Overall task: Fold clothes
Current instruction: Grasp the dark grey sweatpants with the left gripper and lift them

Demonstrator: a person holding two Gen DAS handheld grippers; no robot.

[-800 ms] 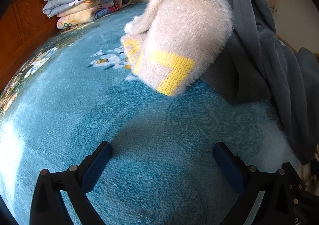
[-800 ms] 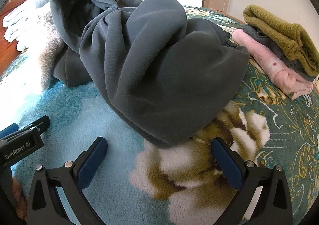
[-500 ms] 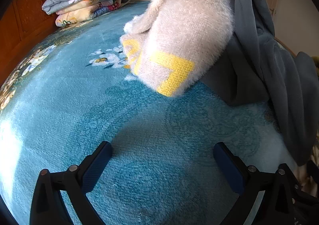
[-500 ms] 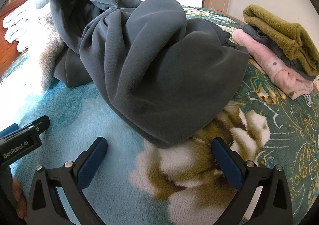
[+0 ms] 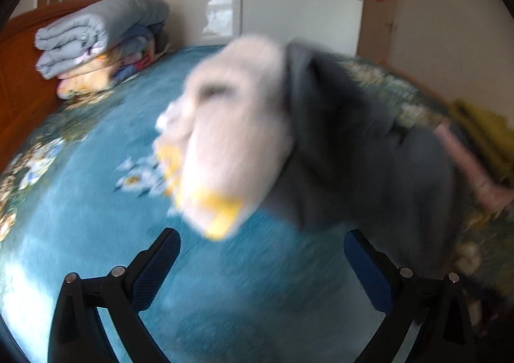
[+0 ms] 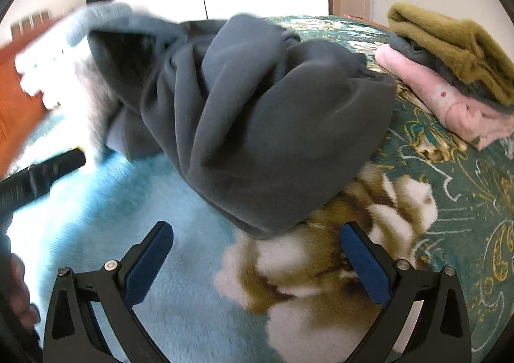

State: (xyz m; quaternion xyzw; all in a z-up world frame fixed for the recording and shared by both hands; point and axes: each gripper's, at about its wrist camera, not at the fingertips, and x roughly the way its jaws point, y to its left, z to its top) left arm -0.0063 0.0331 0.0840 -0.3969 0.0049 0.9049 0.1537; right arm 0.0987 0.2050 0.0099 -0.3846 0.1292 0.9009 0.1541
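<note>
Left-wrist view: the camera has pulled back and tilted up since half a second ago, so the wardrobe wall and far edge of the bed (image 5: 96,202) now show, and the picture is smeared by motion. Right-wrist view: it too has risen slightly. The clothes themselves lie as before.

Left tongs (image 5: 261,261) are spread wide with nothing between the blue pads; right tongs (image 6: 257,258) likewise stand apart and empty. Both hang above the bedspread, short of the heap. Judged from this, the tongs are being repositioned over the heap, not gripping it.

Count, unfolded: one cream sweater (image 5: 231,144) with yellow bands, bunched at mid-bed; one grey garment (image 6: 263,125), crumpled, lying against and partly over the sweater's right side.

Count, folded: one stack at the bed's right edge, with an olive piece (image 6: 449,45) on top, a dark grey one between, and a pink one (image 6: 449,106) beneath, making three. One pile of quilts (image 5: 96,45) sits at the headboard; its layers are too blurred to count.
</note>
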